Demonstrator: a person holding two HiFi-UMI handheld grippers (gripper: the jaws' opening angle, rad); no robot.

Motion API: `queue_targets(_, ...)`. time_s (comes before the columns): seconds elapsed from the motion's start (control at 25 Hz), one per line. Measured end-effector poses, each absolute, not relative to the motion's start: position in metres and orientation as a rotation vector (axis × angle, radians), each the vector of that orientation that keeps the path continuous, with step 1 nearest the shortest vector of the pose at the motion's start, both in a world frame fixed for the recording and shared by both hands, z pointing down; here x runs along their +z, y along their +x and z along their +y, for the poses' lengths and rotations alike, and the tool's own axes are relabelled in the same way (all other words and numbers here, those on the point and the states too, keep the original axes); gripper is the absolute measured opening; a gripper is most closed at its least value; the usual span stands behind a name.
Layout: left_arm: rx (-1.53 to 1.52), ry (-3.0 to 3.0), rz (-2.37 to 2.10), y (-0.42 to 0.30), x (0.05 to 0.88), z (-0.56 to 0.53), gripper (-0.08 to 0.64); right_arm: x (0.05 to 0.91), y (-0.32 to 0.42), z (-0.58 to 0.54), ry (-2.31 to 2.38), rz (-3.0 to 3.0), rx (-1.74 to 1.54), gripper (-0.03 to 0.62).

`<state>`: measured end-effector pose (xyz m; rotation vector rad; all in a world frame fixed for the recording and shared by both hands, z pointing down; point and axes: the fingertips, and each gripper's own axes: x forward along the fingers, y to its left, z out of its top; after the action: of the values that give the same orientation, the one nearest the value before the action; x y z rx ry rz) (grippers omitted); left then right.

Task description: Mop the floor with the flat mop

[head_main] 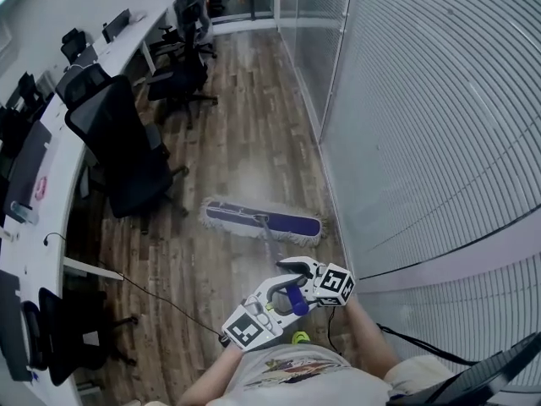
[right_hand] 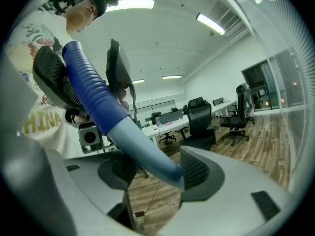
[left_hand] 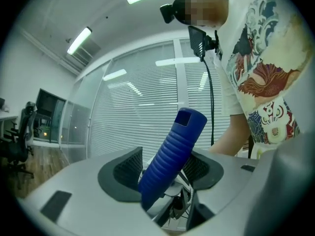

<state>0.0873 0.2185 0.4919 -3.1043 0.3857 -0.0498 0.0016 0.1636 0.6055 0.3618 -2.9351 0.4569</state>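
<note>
The flat mop head (head_main: pixel 262 222), purple with a white fringe, lies flat on the wood floor close to the blind-covered wall. Its pole (head_main: pixel 272 242) runs back to both grippers at my waist. My left gripper (head_main: pixel 283 301) is shut on the blue ribbed handle grip (left_hand: pixel 172 154), which stands tilted between its black pads (left_hand: pixel 129 167). My right gripper (head_main: pixel 297 269) sits further down the pole. In the right gripper view the pale pole (right_hand: pixel 142 149) leans against one pad (right_hand: pixel 194 173), with a visible gap to the other, so the right gripper (right_hand: pixel 152 168) is open around it.
A long white desk (head_main: pixel 51 167) runs along the left with black office chairs (head_main: pixel 127 150) beside it, and further chairs (head_main: pixel 182 70) stand beyond. A thin cable (head_main: pixel 161 299) crosses the floor at the left. The blind-covered wall (head_main: pixel 423 142) bounds the right side.
</note>
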Motion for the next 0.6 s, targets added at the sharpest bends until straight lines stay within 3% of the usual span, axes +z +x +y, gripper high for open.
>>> queue_targets(0.48,0.2,-3.095,0.442,0.027,0.472,0.14,0.229,0.602,-0.05,0.086,0.356,-2.966,0.443,0.238)
queue_targets(0.6,0.017,-3.067,0.396,0.015,0.489,0.125,0.227,0.605,-0.061,0.069,0.343,-2.962,0.443,0.238)
